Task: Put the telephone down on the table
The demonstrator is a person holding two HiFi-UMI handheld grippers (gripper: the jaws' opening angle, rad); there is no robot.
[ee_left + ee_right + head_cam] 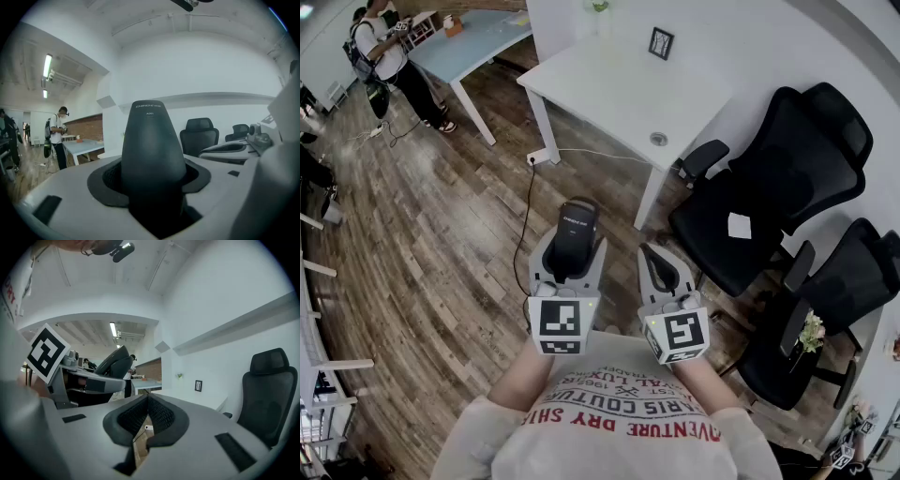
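A: One relation matters: the table (600, 84) lies ahead and slightly right of the left gripper (572, 244), well apart, with bare floor between.
B: Telephone (577, 225)?
A: Pinched between the left gripper's jaws. Its long axis runs along them, top end poking forward toward the table. Not down yet.
B: Right gripper (654, 255)?
A: Jaws pressed together, nothing in them. It sits just beside the left one. Both are held near the torso, pointing forward.
B: So the left probably reaches forward, then lowers.

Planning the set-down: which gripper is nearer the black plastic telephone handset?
Left. The left gripper grips the black plastic telephone handset; the right gripper sits beside it, apart, empty.
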